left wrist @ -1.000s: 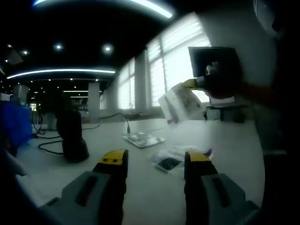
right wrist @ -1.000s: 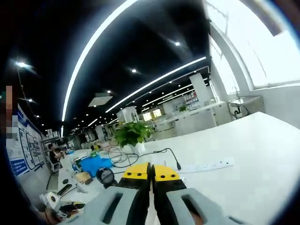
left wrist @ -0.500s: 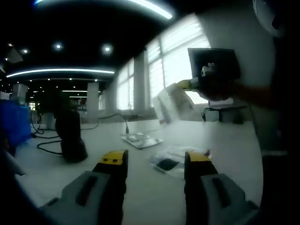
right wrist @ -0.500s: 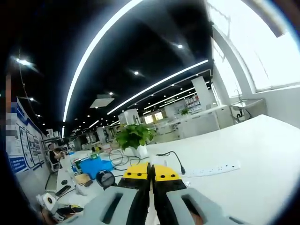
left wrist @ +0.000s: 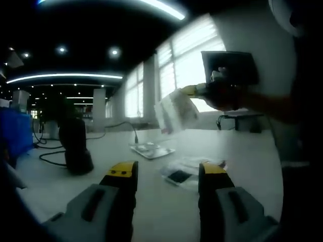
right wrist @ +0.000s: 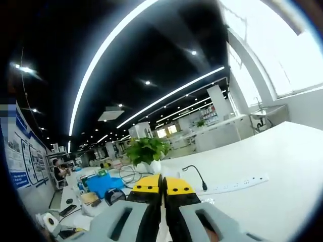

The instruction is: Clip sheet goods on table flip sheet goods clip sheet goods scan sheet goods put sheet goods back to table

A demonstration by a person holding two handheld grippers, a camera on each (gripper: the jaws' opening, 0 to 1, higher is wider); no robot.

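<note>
Holding the sheet clamped in my right claw above the table, left claw apart, I judge scanning at the scanner comes next.

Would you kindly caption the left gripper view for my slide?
Right gripper holds a sheet good aloft above the white table.

Left gripper view: the right gripper sits dim and backlit against the window; only a yellow tip reads, the jaws can't be judged. The sheet package it carries is motion-blurred, print illegible. Loose packets on the table are partly behind the near jaw.

Right gripper view: a thin pale edge at the jaw seam, too slight to identify. Bench clutter too small to name.
</note>
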